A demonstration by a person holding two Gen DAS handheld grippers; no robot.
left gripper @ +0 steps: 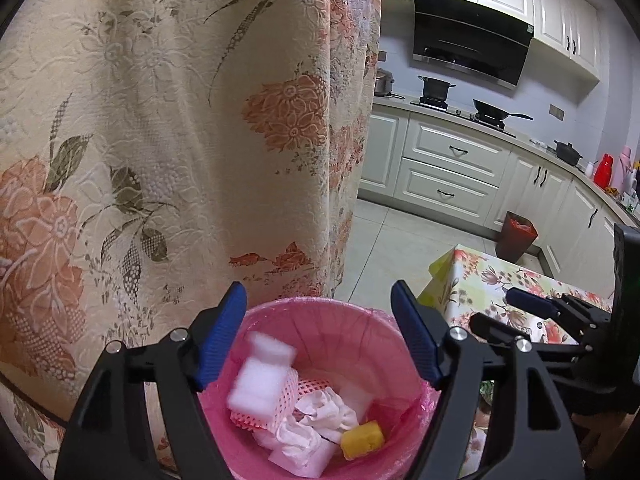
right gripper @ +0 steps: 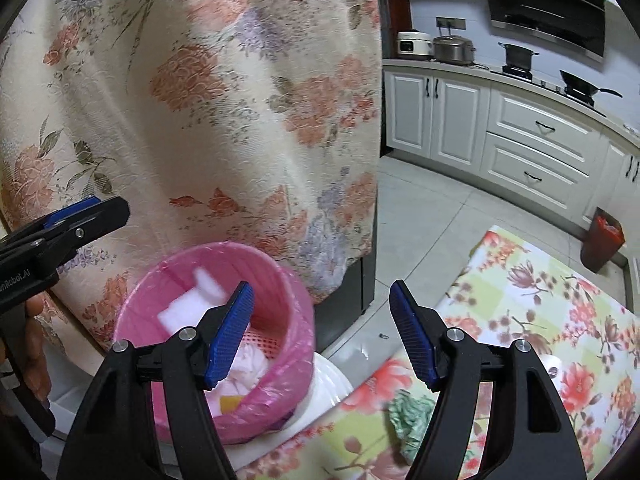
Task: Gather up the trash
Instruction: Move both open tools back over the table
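A pink bin (left gripper: pixel 384 340) lined with a pink bag sits right under my left gripper (left gripper: pixel 320 296), whose jaws stand open with nothing between the pads. Inside lie white foam blocks, a crumpled tissue (left gripper: pixel 320 416), red mesh wrap and a yellow sponge (left gripper: pixel 362 440). A blurred white foam block (left gripper: pixel 260 376) hangs loose over the pile, touching neither finger. My right gripper (right gripper: pixel 320 292) is open and empty, just right of the bin (right gripper: pixel 280 280), above the table's edge. A crumpled green piece (right gripper: pixel 412 412) lies on the floral tablecloth (right gripper: pixel 540 300).
A floral curtain (left gripper: pixel 160 140) hangs close behind the bin. The bin rests on something white (right gripper: pixel 332 380) beside the table. A white roll (right gripper: pixel 554 364) stands on the table. Farther off are kitchen cabinets, a stove with pans and a dark bin (left gripper: pixel 516 236) with a red bag.
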